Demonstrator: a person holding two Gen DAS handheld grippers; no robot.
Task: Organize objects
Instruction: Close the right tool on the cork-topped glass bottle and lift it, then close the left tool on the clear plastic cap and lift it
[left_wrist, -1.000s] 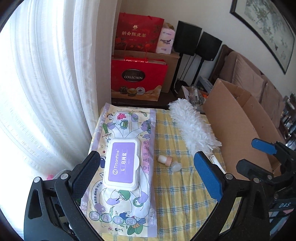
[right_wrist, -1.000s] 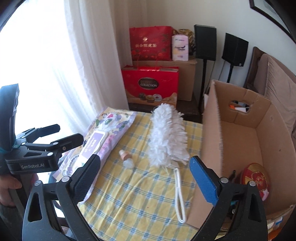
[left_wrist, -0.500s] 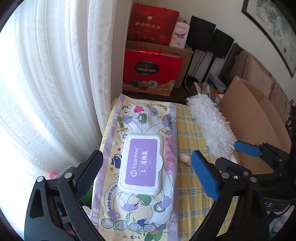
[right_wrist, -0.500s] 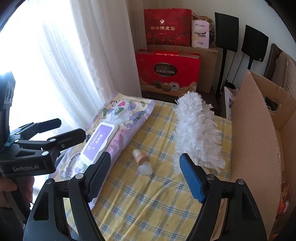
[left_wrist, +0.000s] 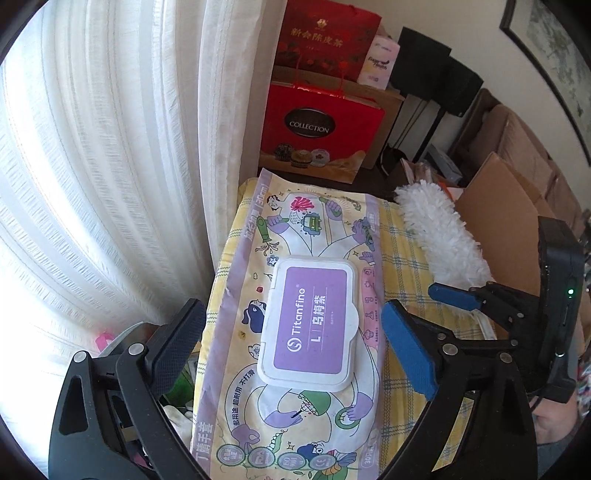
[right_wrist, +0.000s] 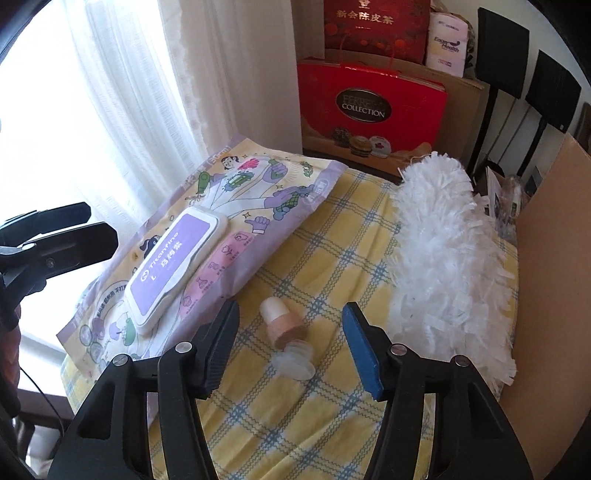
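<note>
A large wet-wipes pack (left_wrist: 295, 332) with a purple lid lies on the yellow checked cloth (right_wrist: 306, 417). My left gripper (left_wrist: 291, 343) hangs over it, open, one finger on each side of the pack and clear of it. A small bottle (right_wrist: 282, 326) with a white cap and a clear base lies on its side on the cloth. My right gripper (right_wrist: 291, 339) straddles the bottle, its jaws closing, pads not touching it. A white fluffy duster (right_wrist: 447, 258) lies to the right. The wipes pack (right_wrist: 192, 254) sits left of the bottle.
A cardboard box (left_wrist: 502, 229) stands against the table's right edge. White curtains (left_wrist: 110, 147) hang on the left. Red gift bags (right_wrist: 373, 110) and black speakers (right_wrist: 502, 48) stand behind the table. A sofa (left_wrist: 524, 147) is at the far right.
Both grippers came down closer to the table. The left one centred over the wipes pack. The right one moved in over the small bottle and its fingers narrowed.
</note>
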